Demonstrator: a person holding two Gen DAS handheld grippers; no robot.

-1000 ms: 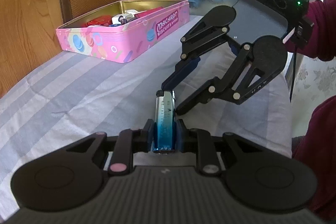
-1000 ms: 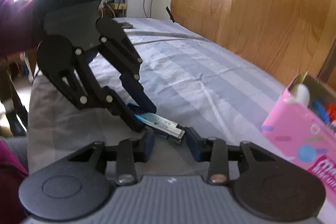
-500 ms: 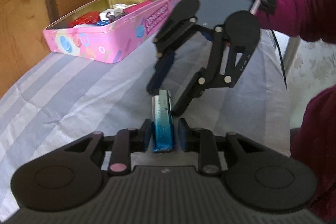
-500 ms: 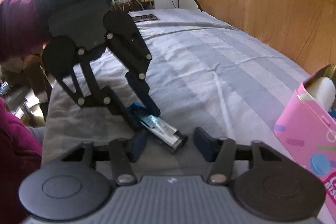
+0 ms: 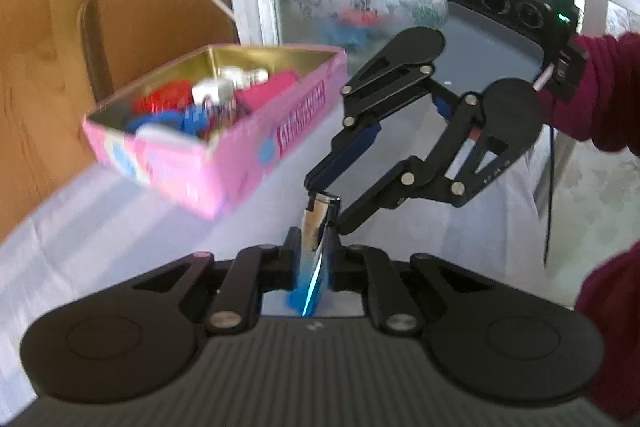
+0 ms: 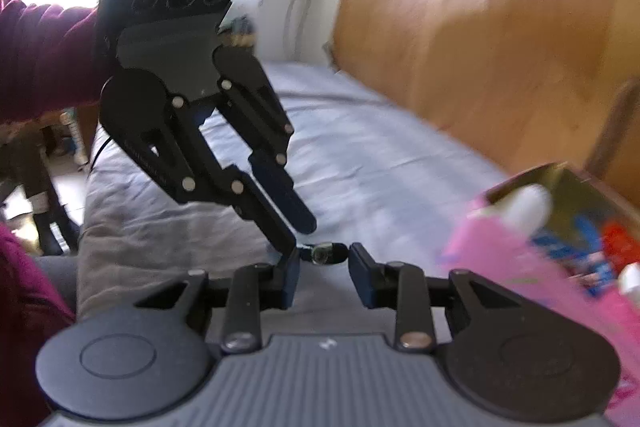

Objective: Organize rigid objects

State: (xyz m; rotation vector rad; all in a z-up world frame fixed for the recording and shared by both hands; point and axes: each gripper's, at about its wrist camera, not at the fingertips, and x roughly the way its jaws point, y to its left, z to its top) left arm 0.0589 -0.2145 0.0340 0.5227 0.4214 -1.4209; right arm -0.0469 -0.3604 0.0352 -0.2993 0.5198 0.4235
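Observation:
My left gripper (image 5: 314,261) is shut on a blue lighter (image 5: 314,247) with a silver metal top, held above the striped cloth. My right gripper (image 6: 324,265) is open, its fingertips on either side of the lighter's metal top (image 6: 328,253) without closing on it. In the left wrist view the right gripper (image 5: 324,201) reaches in from the upper right, its two fingers spread around the lighter's top. In the right wrist view the left gripper (image 6: 298,227) comes down from the upper left. A pink tin (image 5: 240,163) holding several small objects lies beyond, to the left.
The pink tin also shows at the right edge of the right wrist view (image 6: 520,259). A brown chair back (image 5: 152,19) stands behind the tin. A wooden wall (image 6: 480,27) runs along the far side. The striped cloth (image 6: 360,155) covers the surface.
Both grippers have lifted and swung toward the pink tin, which now looks closer. The lighter stays in the left gripper; the right gripper's fingers stay spread around its top.

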